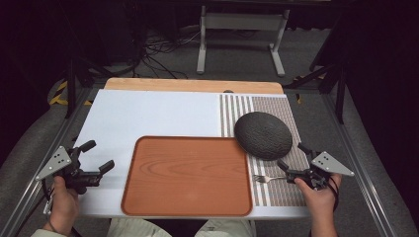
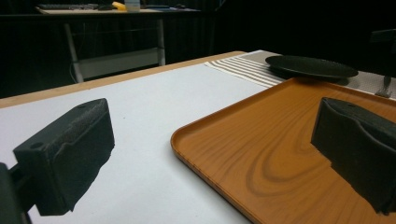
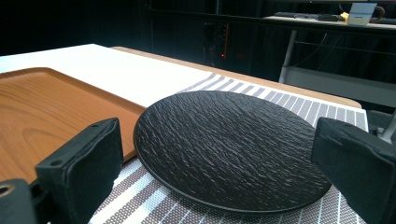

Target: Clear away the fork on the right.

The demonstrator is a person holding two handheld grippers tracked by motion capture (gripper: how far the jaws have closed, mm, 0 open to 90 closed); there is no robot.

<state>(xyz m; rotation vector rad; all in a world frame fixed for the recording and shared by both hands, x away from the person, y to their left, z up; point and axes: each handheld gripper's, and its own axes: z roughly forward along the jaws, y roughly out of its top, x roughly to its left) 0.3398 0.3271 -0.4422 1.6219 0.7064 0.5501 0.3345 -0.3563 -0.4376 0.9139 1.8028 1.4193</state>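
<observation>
A wooden tray (image 1: 188, 175) lies at the near middle of the tabletop (image 1: 148, 113), its front edge close to the tabletop's near edge. A black plate (image 1: 263, 135) sits on a striped mat (image 1: 276, 187) just past the tray's right far corner. A fork (image 1: 269, 177) lies on the mat between the tray's right edge and the right gripper (image 1: 291, 159), whose 2 jaws stand wide apart, empty. The left gripper (image 1: 97, 155), also spread and empty, hovers over bare white surface left of the tray.

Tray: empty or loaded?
Empty. The tray shows bare wood grain across its whole floor; the plate and fork sit on the mat beside it.
</observation>
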